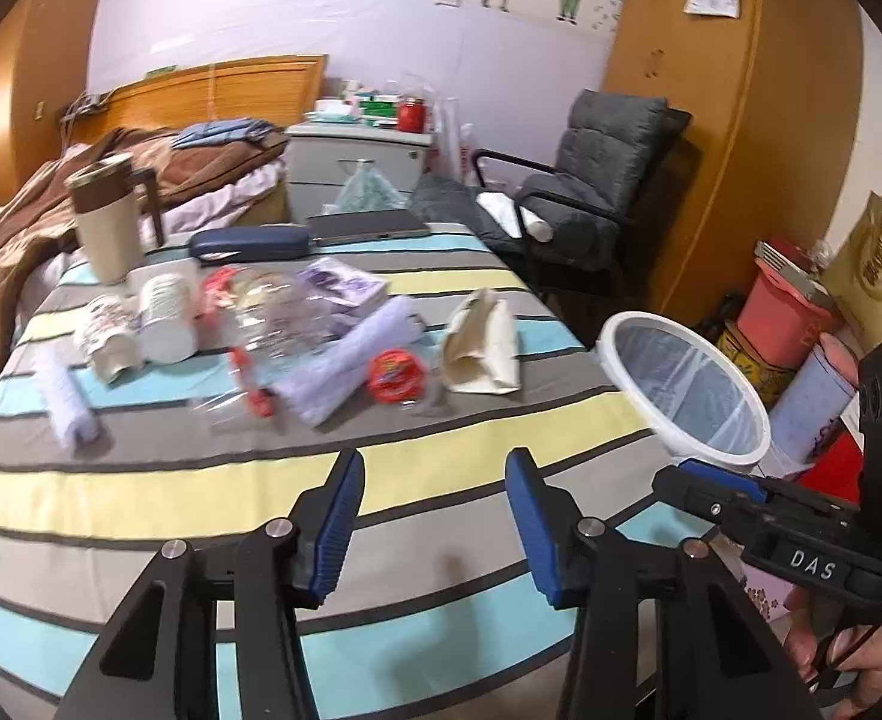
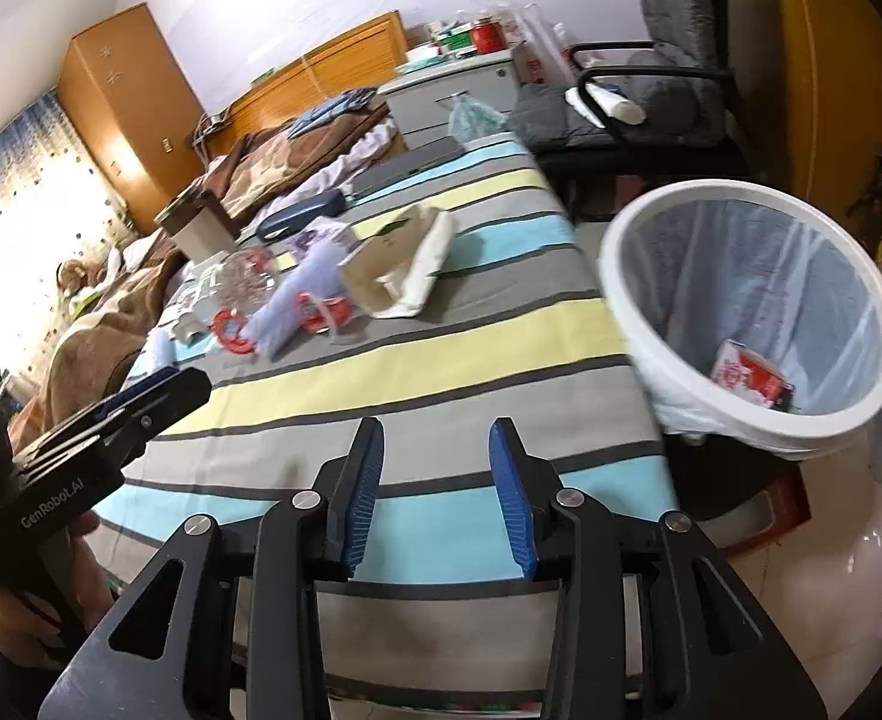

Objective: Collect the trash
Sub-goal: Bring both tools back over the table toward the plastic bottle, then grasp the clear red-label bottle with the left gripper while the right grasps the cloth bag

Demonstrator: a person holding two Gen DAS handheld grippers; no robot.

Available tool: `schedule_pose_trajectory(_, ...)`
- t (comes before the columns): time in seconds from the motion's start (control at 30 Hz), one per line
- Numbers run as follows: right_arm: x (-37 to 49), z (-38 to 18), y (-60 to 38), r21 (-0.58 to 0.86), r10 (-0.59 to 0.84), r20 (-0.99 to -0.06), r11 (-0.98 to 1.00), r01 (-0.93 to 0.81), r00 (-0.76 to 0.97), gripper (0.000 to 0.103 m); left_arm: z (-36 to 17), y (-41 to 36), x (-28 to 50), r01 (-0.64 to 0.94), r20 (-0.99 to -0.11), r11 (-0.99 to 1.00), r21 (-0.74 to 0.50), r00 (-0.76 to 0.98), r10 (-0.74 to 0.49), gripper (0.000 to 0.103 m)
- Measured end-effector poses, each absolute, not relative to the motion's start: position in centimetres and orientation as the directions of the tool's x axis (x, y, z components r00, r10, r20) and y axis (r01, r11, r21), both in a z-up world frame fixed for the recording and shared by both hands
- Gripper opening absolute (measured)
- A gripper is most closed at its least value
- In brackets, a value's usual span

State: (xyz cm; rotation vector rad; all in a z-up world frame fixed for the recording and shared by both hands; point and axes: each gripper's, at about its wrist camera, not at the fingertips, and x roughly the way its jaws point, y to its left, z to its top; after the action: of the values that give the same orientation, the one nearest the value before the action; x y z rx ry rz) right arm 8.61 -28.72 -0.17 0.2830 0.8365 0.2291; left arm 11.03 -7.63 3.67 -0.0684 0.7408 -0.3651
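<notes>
The left gripper (image 1: pixel 435 525) hovered above the near part of the striped tablecloth (image 1: pixel 201 480), its blue-padded fingers (image 1: pixel 339 525) spread apart with nothing between them. The right gripper (image 2: pixel 435 495) hung over the near right corner of the same cloth, likewise parted and empty; seen from the left wrist view, it sat low at the right, and its finger spacing could not be judged from there.

Trash lay clustered across the middle of the table, well apart from both grippers: a crumpled clear plastic wrapper (image 1: pixel 273 324), a lavender rolled packet (image 1: pixel 351 360), a round red lid (image 1: pixel 396 376), a cream paper bag (image 1: pixel 480 342) lying on its side, two white printed cups (image 1: pixel 165 315) on their sides, and another lavender roll (image 1: pixel 66 402) at the left edge. A beige tumbler (image 1: pixel 105 219) stood upright behind them, beside a dark blue case (image 1: pixel 249 243).

The white-rimmed waste bin (image 2: pixel 621 276) stood just beside the table's right edge, lined with a clear bag. A red-and-white carton (image 2: pixel 753 381) lay at its bottom.
</notes>
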Motion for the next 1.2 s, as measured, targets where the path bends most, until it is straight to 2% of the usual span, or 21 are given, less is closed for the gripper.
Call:
schedule_pose_trajectory(0.2, 9.5, -0.1, -26.7, 0.33, 0.328, -0.703, 0.936, -0.118, 0.631, 0.032, 3.6, -4.8, 10.9, 0.27, -0.638, 0.942, -0.202, 0.693, -0.335, 0.043)
schedule_pose_trajectory(0.63, 12.5, -0.7, -24.7, 0.326, 0.341, -0.732, 0.936, -0.136, 0.59, 0.032, 2.7, -1.4, 14.7, 0.188, -0.65, 0.957, -0.221, 0.703, -0.288, 0.043)
schedule_pose_trajectory(0.73, 13.5, -0.8, -24.6, 0.323, 0.34, -0.734, 0.936, -0.138, 0.587, 0.032, 2.6, -0.6, 15.8, 0.175, -0.645, 0.958, -0.226, 0.71, -0.282, 0.048)
schedule_pose_trajectory(0.83, 14.5, -0.8, -25.0, 0.322, 0.333, -0.733, 0.938, -0.129, 0.593, 0.032, 2.7, -0.1, 17.1, 0.175, -0.636, 0.955, -0.241, 0.715, -0.291, 0.058)
schedule_pose_trajectory(0.9, 15.0, -0.8, -25.3, 0.328, 0.33, -0.729, 0.937, -0.117, 0.6, 0.038, 2.9, -0.1, 17.9, 0.177, -0.629, 0.952, -0.249, 0.718, -0.298, 0.063)
schedule_pose_trajectory(0.97, 15.4, -0.9, -25.8, 0.336, 0.332, -0.723, 0.935, -0.11, 0.606, 0.057, 3.1, -0.3, 18.7, 0.182, -0.622, 0.95, -0.254, 0.721, -0.305, 0.07)
schedule_pose_trajectory(1.2, 17.6, -1.6, -26.6, 0.35, 0.325, -0.734, 0.933, -0.078, 0.597, 0.058, 3.1, -1.6, 22.3, 0.152, -0.625, 0.946, -0.286, 0.719, -0.304, 0.071)
